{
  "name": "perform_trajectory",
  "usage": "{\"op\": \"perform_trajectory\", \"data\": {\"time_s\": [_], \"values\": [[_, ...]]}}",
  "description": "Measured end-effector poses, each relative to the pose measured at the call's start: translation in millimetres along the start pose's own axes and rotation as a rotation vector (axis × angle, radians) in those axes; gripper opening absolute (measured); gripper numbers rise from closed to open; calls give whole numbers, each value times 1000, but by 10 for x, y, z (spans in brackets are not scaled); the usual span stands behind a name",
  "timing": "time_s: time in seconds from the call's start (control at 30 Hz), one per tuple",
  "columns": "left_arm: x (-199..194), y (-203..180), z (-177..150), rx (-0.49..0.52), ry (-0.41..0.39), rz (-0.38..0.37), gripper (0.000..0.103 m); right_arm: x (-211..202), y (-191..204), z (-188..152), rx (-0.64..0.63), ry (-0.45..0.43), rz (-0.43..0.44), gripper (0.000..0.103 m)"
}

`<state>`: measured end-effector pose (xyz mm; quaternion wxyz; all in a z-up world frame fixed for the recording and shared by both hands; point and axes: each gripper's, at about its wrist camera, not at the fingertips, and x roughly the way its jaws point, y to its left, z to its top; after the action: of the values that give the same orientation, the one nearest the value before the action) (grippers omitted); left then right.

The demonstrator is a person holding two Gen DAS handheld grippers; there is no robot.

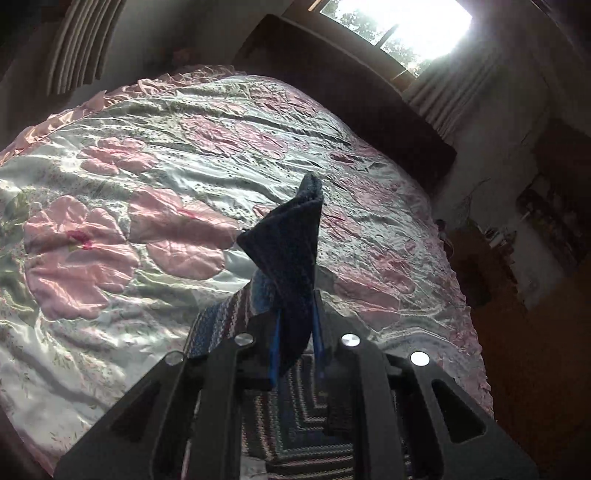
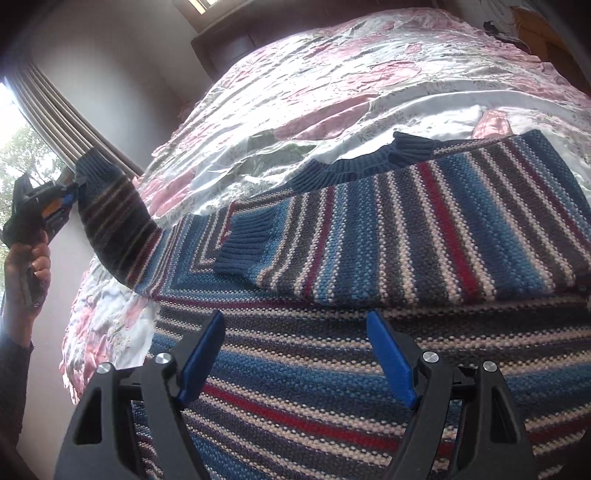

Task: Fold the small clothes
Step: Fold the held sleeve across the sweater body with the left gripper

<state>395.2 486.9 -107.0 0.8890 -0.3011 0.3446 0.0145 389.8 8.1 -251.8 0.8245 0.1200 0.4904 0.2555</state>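
A striped knit sweater [image 2: 332, 266] in blue, grey, cream and red lies spread on the bed. One sleeve [image 2: 424, 229] is folded flat across its body. The other sleeve [image 2: 110, 221] is lifted off the bed to the left, and my left gripper [image 2: 72, 194] is shut on its dark blue cuff. In the left wrist view that sleeve [image 1: 288, 254] rises from between the blue pads of the left gripper [image 1: 295, 332]. My right gripper [image 2: 295, 325] hovers open just above the sweater's lower body, nothing between its blue pads [image 2: 201, 358].
The bed has a shiny floral quilt [image 1: 147, 206] in pink and white. A dark headboard [image 1: 354, 85] and a bright window [image 1: 399, 26] lie beyond it. Curtains [image 2: 55, 114] hang at the left. A hand [image 2: 31, 262] holds the left gripper's handle.
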Motion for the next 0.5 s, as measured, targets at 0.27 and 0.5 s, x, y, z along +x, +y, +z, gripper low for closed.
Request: {"op": "perform_trajectory", "data": {"time_s": [0.27, 0.5], "values": [[834, -1065, -798, 121, 110, -52, 12, -252, -358, 61, 17, -12, -18, 80], [1586, -1311, -1582, 182, 242, -14, 12, -241, -625, 97, 39, 13, -21, 80]]}}
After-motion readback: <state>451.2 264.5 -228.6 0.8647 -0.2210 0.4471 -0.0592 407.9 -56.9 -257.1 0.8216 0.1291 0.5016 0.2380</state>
